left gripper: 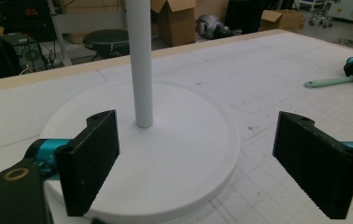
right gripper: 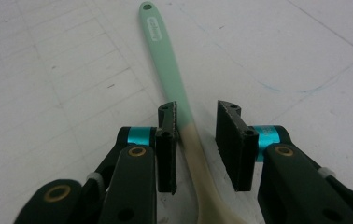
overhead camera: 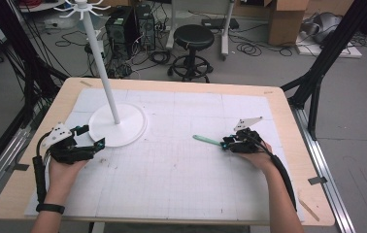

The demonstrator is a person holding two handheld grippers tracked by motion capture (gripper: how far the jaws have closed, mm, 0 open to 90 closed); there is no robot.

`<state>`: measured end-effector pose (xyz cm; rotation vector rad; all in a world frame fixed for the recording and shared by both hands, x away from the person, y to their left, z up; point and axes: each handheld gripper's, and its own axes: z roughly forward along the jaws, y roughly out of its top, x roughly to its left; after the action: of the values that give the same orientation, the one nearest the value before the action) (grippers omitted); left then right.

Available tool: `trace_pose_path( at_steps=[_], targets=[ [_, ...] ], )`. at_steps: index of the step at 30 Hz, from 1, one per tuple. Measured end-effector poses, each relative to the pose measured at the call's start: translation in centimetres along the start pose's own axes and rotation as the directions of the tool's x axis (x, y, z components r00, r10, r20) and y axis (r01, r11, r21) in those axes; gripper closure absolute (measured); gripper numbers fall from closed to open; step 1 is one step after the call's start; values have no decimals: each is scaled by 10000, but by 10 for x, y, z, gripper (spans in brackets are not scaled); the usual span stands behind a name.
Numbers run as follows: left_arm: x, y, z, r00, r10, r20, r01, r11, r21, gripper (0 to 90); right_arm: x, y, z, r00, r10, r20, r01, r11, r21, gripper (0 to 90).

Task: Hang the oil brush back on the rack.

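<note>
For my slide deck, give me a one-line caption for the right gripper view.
Right gripper straddles a mint-green utensil handle lying on the gridded mat, jaws not yet clamped.

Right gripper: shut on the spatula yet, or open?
Open. The right gripper straddles the spatula lying flat on the table; one finger touches its handle, while a gap shows at the other.

Spatula point(right gripper: 167, 56): smooth matt mint-green handle, looks like plastic or silicone; cream, slightly glossy near blade end. Right claw point(right gripper: 195, 135): matt black pads, finely ribbed, edges scuffed pale; glossy teal metal collars; brass-coloured rivets. Left claw point(left gripper: 212, 163): same ribbed matt black pads. Stand point(left gripper: 184, 140): smooth white matt base and pole, plastic-looking. Table point(overhead camera: 288, 116): pale wood rim, white matt gridded sheet, scuffed.
</note>
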<state>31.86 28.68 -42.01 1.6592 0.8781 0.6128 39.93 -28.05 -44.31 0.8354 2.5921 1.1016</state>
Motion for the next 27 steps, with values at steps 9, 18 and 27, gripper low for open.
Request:
trace_pose_path(
  at_steps=[9, 18, 27],
  targets=[
    [0, 0, -1, 10000, -14, 9, 14, 10000, -16, 153, 2, 2, 0, 9999, 108, 19, -108, 9998, 162, 795],
    [0, 0, 0, 10000, -15, 1, 15, 10000, -3, 153, 5, 5, 0, 9997, -110, 199, 104, 9994, 324, 828],
    [0, 0, -1, 10000, -27, 1, 27, 10000, -29, 154, 6, 5, -3, 9997, 1, 240, -9, 9995, 322, 831]
  ],
)
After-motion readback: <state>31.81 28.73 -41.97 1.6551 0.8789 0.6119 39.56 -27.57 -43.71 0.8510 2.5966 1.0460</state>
